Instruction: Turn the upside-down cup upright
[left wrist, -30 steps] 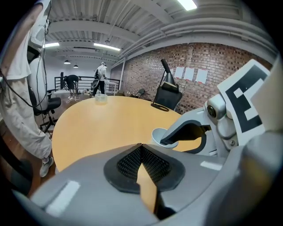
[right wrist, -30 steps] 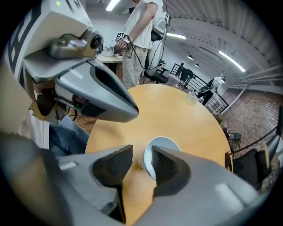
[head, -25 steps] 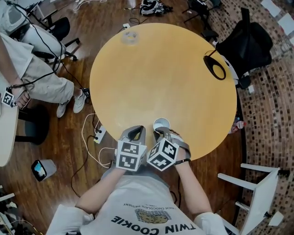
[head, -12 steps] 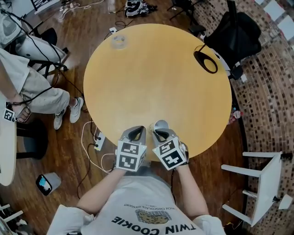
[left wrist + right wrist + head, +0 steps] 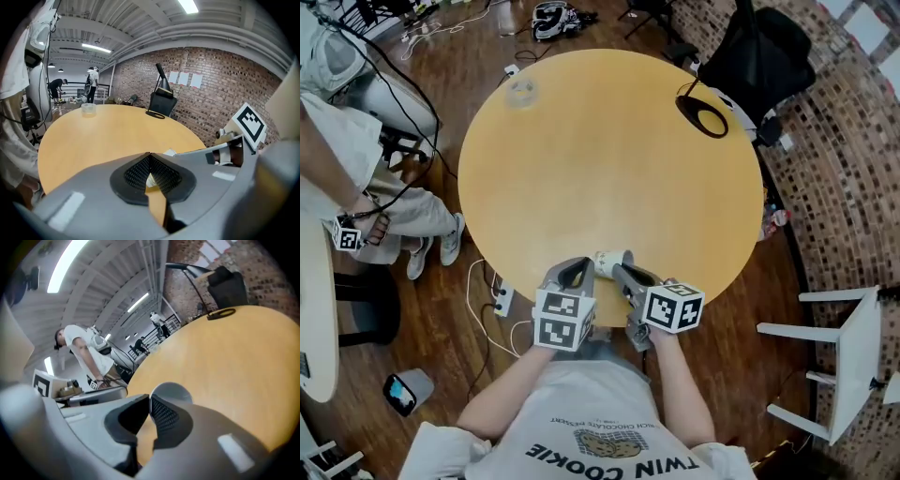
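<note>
A small white cup (image 5: 607,261) lies tipped on its side just above the near edge of the round yellow table (image 5: 609,159). My right gripper (image 5: 622,271) is shut on the cup's wall and rolled over, its marker cube turned out to the right. In the right gripper view the cup (image 5: 171,392) shows as a pale round shape just past the pinched pads of the right gripper (image 5: 149,400). To the cup's left my left gripper (image 5: 572,272) holds nothing. Its jaws meet at the tip in the left gripper view (image 5: 150,157).
A clear round container (image 5: 522,91) sits at the table's far left and a black ring-shaped object (image 5: 701,117) at its far right. Behind the table stands a black office chair (image 5: 759,56), with a white chair (image 5: 853,356) at right. A seated person (image 5: 347,141) and floor cables are at left.
My right gripper has rolled over with the cup in it, so the cup went from standing to lying on its side. The left gripper has stayed put.
</note>
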{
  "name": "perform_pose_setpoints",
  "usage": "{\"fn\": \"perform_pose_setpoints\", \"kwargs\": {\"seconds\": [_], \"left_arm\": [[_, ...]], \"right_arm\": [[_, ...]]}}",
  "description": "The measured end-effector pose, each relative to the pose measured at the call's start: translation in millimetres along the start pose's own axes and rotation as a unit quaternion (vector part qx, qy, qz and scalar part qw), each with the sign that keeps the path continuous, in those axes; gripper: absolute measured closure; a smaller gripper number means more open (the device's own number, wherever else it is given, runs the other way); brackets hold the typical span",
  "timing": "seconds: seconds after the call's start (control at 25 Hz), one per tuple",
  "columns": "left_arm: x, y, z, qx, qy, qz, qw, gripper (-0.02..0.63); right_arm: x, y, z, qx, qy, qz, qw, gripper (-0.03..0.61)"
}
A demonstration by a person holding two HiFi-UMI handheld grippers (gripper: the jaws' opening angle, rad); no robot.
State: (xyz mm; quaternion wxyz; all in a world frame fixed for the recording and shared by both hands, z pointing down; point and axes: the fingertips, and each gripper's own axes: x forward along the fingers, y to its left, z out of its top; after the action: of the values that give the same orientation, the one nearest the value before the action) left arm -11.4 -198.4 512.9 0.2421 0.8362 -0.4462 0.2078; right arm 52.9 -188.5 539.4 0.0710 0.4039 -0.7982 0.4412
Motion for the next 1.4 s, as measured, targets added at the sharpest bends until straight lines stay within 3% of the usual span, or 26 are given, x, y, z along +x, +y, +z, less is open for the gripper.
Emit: {"fn": "perform_pose_setpoints", "kwargs": {"seconds": [0.16,0.36,0.8,1.12,1.4], "left_arm": [[1.0,-4.5,-1.9,0.0,0.004,-0.005,1.0,0.611],[1.8,-9.2,-6.3,0.002,0.008,-0.006,1.0,0.611],[3.9,-6.0,-6.5,-0.003,0.011,0.001,0.9999,0.611],[2.6,-2.6,-7.9,-0.007,0.01,0.002,0.9999,0.611],[1.4,-0.5,-6.6,-0.008,0.01,0.003,0.9999,0.611]], "right_arm": [[-6.6,-15.4,1.8,0.134,-0.059,0.051,0.988,0.558],[-7.3,-24.5,-8.4,0.188,-0.07,0.076,0.977,0.558],[-10.4,-39.8,-6.4,0.181,-0.081,0.018,0.98,0.552],[-8.2,-37.8,-8.9,0.169,-0.076,0.009,0.983,0.535],[-6.4,-40.7,-13.2,0.18,-0.068,0.007,0.981,0.48]]}}
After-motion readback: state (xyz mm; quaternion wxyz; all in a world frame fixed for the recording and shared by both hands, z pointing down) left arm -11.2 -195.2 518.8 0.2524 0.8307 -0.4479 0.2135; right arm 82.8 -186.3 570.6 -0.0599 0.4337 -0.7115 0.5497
